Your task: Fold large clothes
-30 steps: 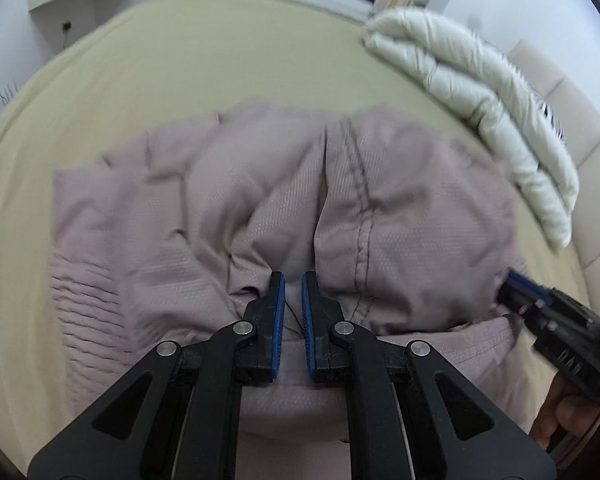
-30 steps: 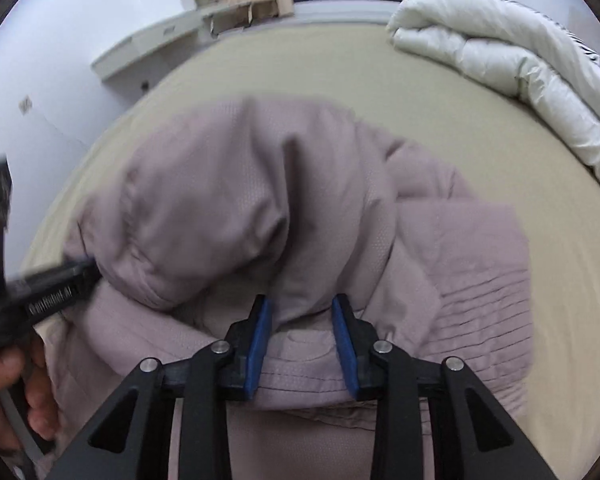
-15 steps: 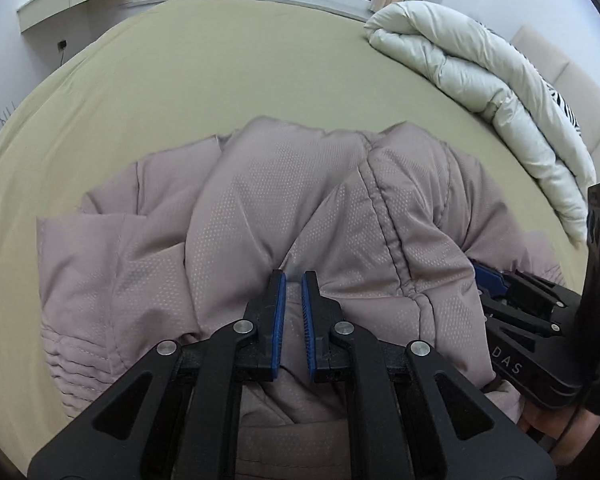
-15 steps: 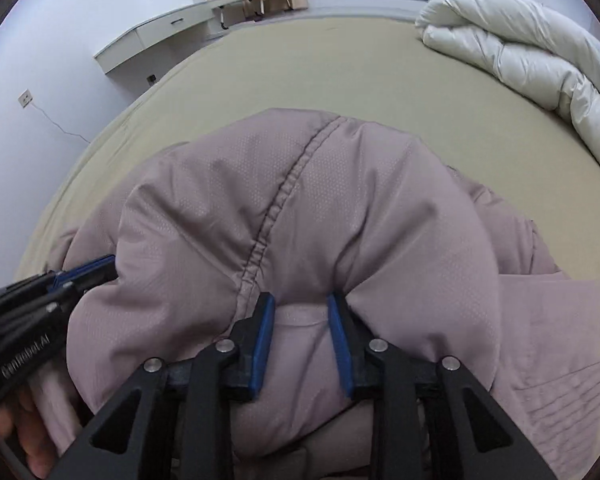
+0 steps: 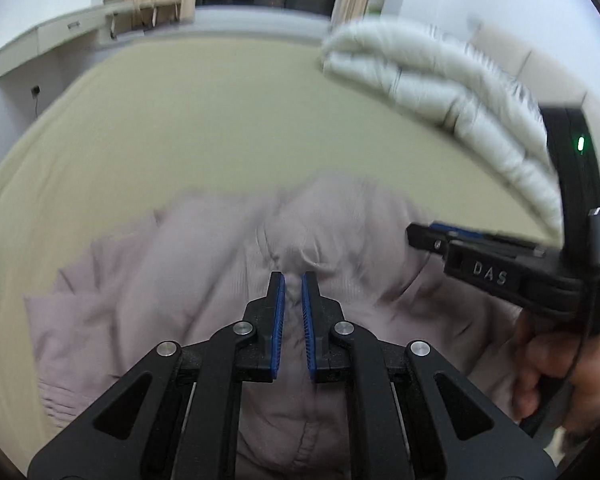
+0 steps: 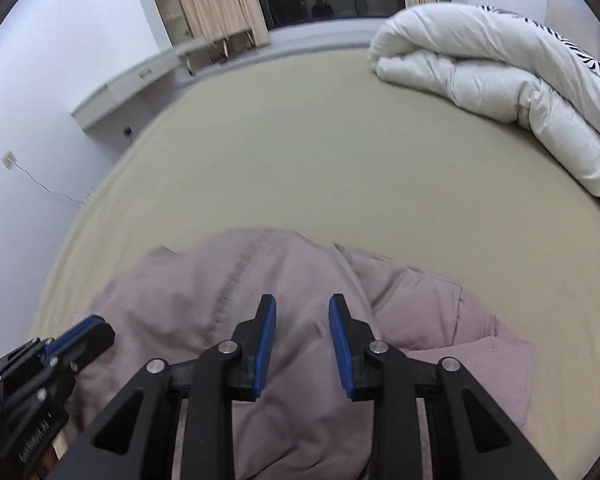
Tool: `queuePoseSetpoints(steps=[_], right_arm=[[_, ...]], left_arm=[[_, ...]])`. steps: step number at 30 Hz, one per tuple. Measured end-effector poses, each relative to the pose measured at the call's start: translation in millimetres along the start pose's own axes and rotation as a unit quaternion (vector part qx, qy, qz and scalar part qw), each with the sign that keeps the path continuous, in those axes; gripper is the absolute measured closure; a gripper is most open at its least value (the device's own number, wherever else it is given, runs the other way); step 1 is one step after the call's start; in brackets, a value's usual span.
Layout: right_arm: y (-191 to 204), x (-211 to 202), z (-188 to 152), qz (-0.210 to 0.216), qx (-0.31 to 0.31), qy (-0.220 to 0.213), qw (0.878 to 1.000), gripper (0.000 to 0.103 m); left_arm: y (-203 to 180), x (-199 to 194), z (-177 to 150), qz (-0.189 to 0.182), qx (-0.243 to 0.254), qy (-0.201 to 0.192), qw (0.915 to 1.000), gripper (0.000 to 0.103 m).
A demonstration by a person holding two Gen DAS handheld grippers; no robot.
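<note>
On the tan bedsheet [image 6: 340,152] lay the puffy mauve quilted jacket [image 6: 300,280], its fabric pinched by the left gripper [image 5: 293,280] with jaws nearly together and by the right gripper [image 6: 302,304] with jaws wider.

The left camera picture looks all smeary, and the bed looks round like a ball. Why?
Left wrist view: motion blur smears the white duvet and the mauve jacket, while the left gripper stays sharp because the camera rides on it. Right wrist view: much crisper, only slightly soft at the edges. Both views: the fisheye lens bends the flat beige bed into a dome and darkens the corners.
</note>
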State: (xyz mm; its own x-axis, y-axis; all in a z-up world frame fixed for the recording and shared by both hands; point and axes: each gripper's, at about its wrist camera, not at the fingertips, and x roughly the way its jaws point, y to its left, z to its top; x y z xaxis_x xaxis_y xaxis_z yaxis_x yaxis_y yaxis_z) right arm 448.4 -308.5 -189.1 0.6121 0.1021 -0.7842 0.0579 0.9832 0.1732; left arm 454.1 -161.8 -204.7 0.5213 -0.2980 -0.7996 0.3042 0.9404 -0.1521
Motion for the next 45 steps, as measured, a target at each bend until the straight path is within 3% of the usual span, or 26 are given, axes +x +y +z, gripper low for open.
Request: queuePoseSetpoints(steps=[2, 4, 8, 11, 13, 15, 17, 21, 25, 27, 29, 31, 34, 37, 39, 41, 42, 45], right_arm=[[-8, 36, -9, -0.021, -0.025, 0.04, 0.999, 0.074], [-8, 46, -24, -0.028, -0.045, 0.019, 0.998, 0.075], [-4, 47, -34, -0.04, -0.06, 0.012, 0.997, 0.076], [-10, 35, -10, -0.027, -0.032, 0.039, 0.998, 0.076], [-11, 4, 10, 0.005, -0.002, -0.017, 1.0, 0.076], [-2, -8, 26, 0.035, -0.004, -0.035, 0.999, 0.076], [17, 7, 34, 0.036, -0.039, -0.012, 0.999, 0.076], [33, 76, 10, 0.011, -0.069, 0.075, 0.995, 0.076], [25, 83, -7, 0.018, -0.052, 0.037, 0.998, 0.076], [29, 77, -4, 0.007, -0.064, 0.045, 0.997, 0.076], [28, 53, 2, 0.007, -0.051, 0.036, 0.998, 0.075], [20, 9, -3, 0.049, -0.022, -0.014, 0.998, 0.075], [1, -50, -29, 0.062, -0.007, -0.07, 0.996, 0.075], [-28, -74, -61, 0.045, 0.008, -0.078, 0.996, 0.075], [-46, -72, -80, 0.023, 0.019, -0.062, 0.998, 0.075], [-68, -55, -93, -0.004, 0.038, -0.028, 0.999, 0.078], [-79, -43, -98, -0.018, 0.035, -0.016, 0.999, 0.09], [-91, -29, -109, -0.02, 0.022, -0.03, 0.999, 0.093]], left_arm=[[5, 23, -18, 0.003, -0.003, 0.024, 0.9997, 0.095], [5, 30, -30, 0.01, 0.006, 0.014, 0.9998, 0.095], [6, 38, -32, 0.006, -0.001, 0.022, 0.9997, 0.095], [6, 27, -20, 0.0, -0.02, 0.008, 0.9998, 0.094], [15, 10, -14, 0.017, -0.03, -0.03, 0.999, 0.094], [23, 4, -11, 0.032, -0.038, -0.037, 0.9981, 0.094], [27, 18, -8, 0.031, -0.034, -0.007, 0.9989, 0.094], [27, 36, -14, 0.023, -0.023, -0.007, 0.9995, 0.095], [27, 42, -14, 0.026, -0.016, -0.004, 0.9995, 0.095], [21, 35, -10, 0.028, -0.013, -0.007, 0.9995, 0.094], [19, 6, -20, 0.034, -0.016, -0.035, 0.9987, 0.094], [31, -30, -34, 0.05, -0.033, -0.077, 0.9953, 0.094], [69, -66, -56, 0.073, -0.093, -0.099, 0.988, 0.094], [113, -58, -77, 0.109, -0.131, -0.066, 0.9831, 0.094], [131, -30, -91, 0.112, -0.138, -0.013, 0.9841, 0.094], [131, -18, -98, 0.122, -0.134, -0.001, 0.9835, 0.094], [127, -15, -98, 0.13, -0.122, 0.0, 0.984, 0.094], [122, -5, -97, 0.139, -0.104, 0.012, 0.9848, 0.094]])
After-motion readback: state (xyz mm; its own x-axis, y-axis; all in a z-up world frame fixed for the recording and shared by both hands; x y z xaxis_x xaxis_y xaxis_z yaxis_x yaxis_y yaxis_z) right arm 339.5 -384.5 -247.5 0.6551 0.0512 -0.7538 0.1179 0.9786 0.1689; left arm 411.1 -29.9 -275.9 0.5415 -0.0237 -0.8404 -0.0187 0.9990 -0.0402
